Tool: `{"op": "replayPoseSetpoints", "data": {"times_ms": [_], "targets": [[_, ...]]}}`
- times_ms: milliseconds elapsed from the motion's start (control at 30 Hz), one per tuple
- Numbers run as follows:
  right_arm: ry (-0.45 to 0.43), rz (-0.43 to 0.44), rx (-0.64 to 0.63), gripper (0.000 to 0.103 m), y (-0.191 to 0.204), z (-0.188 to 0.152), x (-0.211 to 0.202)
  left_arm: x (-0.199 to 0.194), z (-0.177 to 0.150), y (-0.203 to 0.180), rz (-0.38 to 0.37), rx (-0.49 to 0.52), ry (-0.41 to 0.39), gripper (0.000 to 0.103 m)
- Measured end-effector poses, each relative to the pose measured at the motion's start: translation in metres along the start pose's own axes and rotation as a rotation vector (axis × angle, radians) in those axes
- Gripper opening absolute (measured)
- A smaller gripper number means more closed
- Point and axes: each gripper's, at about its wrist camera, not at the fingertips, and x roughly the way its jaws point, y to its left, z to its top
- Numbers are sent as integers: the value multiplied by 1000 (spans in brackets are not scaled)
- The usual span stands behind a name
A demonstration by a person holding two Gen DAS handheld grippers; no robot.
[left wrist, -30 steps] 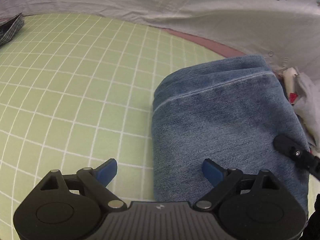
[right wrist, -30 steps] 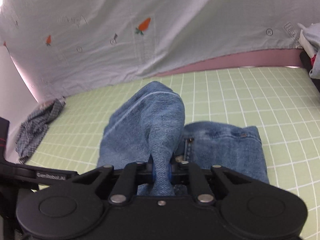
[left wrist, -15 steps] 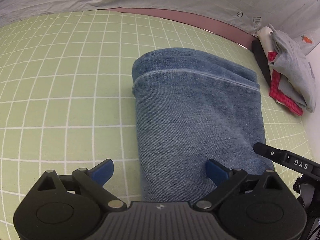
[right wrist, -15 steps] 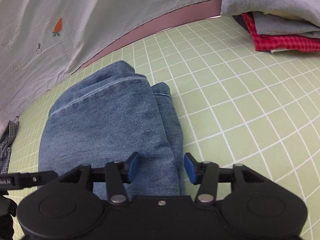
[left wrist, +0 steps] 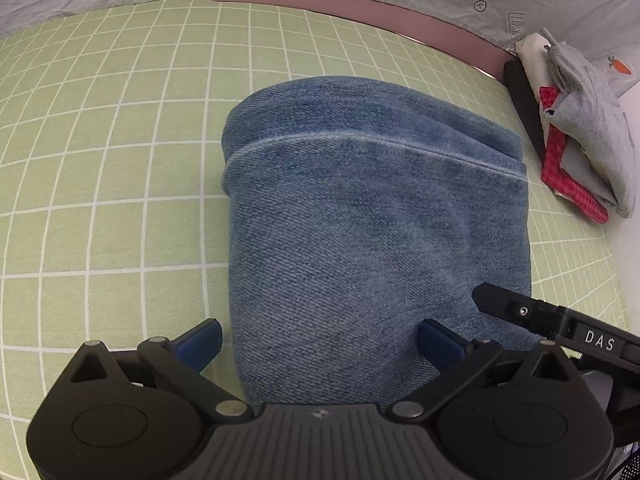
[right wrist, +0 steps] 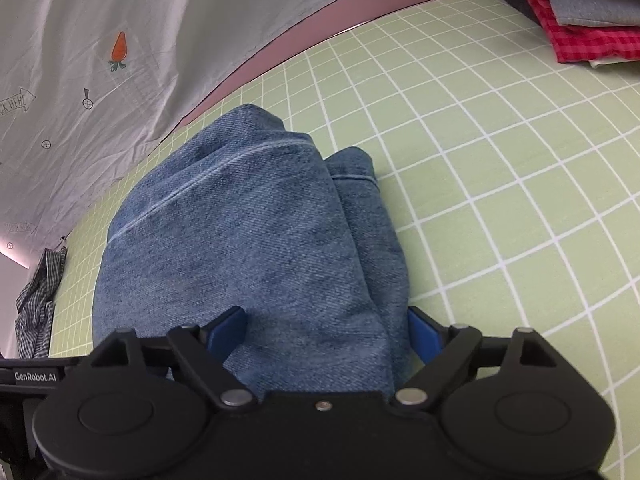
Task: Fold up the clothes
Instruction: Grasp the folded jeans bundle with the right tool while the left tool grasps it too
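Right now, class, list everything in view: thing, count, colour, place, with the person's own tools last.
Folded jeans: one, blue denim, centre of the mat.
Mat: one, green with white grid, under the jeans.
Sheet: one, pale grey with carrot prints, behind the mat.
Stack of folded clothes: one, grey, red check, cream and black, mat's far right edge.
Checked garment: one, dark and white, crumpled at the mat's left edge.
Left tool: one, black with blue pads, open over the jeans' near end.
Right tool: one, black with blue pads, jaws just opened, denim lying between them.
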Motion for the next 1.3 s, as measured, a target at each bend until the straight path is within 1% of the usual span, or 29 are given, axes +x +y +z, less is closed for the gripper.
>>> {"op": "replayPoseSetpoints", "data": {"times_ms": [167, 267, 300, 333, 367, 400, 433, 467, 500, 533, 567, 600, 667, 733, 800, 900, 1000, 1100, 1300], "targets": [[-2, -3, -44, 97, 6, -3, 2, 1, 0, -4, 23, -14, 6, 103], [-1, -3, -76, 97, 8, -4, 2, 3, 0, -8, 36, -24, 12, 103], [7, -7, -95, 96, 9, -4, 3, 4, -1, -10, 36, -25, 13, 101], [12, -4, -100, 92, 10, -3, 3, 4, -2, -12, 29, -25, 8, 99], [10, -3, -100, 87, 10, -4, 1, 3, -3, -15, 29, -28, -4, 93], [5, -2, -100, 83, 10, -5, -1, 1, -5, -18, 40, -27, -19, 90], [1, -1, -99, 75, 11, -5, -3, 0, -7, -20, 51, -21, -31, 88], [-4, 0, -99, 66, 11, -6, -5, -3, -9, -22, 57, -15, -44, 83], [-8, 0, -98, 62, 12, -6, -6, -7, -11, -23, 62, -9, -58, 75], [-20, -8, -107, 50, 14, -8, -10, -12, -13, -24, 63, -5, -72, 71], [-34, -17, -117, 39, 15, -10, -14, -17, -15, -24, 56, -5, -85, 63], [-47, -27, -122, 35, 18, -11, -19, -22, -17, -24, 48, -7, -99, 57], [-79, -31, -124, 24, 21, -15, -29, -31, -24, -22, 37, -17, -119, 52], [-110, -23, -123, 20, 27, -22, -41, -39, -34, -22, 27, -29, -128, 49], [-130, -19, -123, 19, 34, -31, -54, -46, -47, -21, 13, -29, -130, 48], [-150, -39, -151, 18, 43, -52, -74, -57, -66, -22, -22, -10, -134, 48], [-179, -42, -87, 18, 41, -68, -94, -69, -80, -29, -46, 35, -142, 48], [-221, -71, -57, 18, 41, -85, -114, -77, -94, -40, -69, 83, -149, 48], [-265, -132, 54, 18, 21, -120, -147, -73, -117, -71, -111, 150, -97, 48]]}}
